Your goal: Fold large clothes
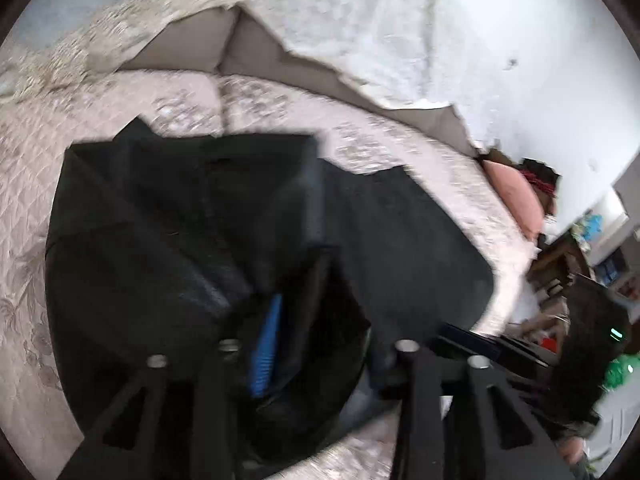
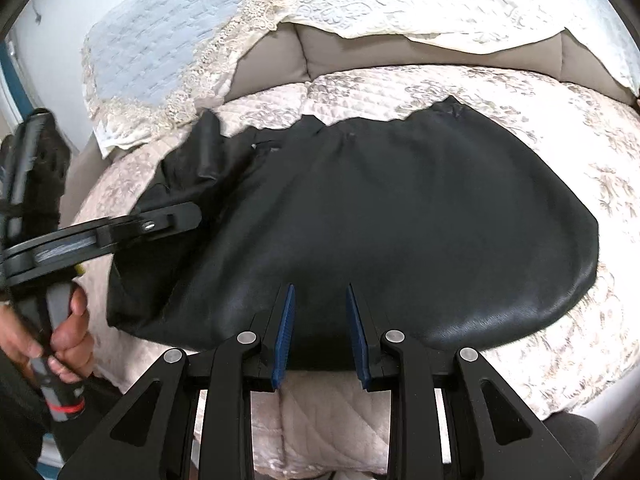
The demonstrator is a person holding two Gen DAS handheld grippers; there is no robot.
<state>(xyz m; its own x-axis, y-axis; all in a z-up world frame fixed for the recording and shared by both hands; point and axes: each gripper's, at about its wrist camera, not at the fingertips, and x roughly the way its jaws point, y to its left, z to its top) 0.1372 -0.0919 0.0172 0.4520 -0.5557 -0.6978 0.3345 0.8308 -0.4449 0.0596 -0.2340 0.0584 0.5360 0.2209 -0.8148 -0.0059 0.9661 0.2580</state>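
a black garment (image 2: 400, 216) lay spread on the quilted sofa seat (image 2: 580, 360), bunched at its left end. my right claw (image 2: 320, 332) hung part open over the near hem, holding nothing. my left claw (image 2: 176, 216) sat over the bunched end; i couldn't tell its opening. i'd pinch the hem squarely before lifting. blur hid the left fingers and folds.

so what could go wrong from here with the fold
1. The bunched flap at the black garment's far-left end is creased and may get folded in that way.
2. The right gripper stands open over the near hem, gripping nothing, so that edge could slide on the quilted cover.
3. The left gripper is over the flap; closing could pinch extra layers.
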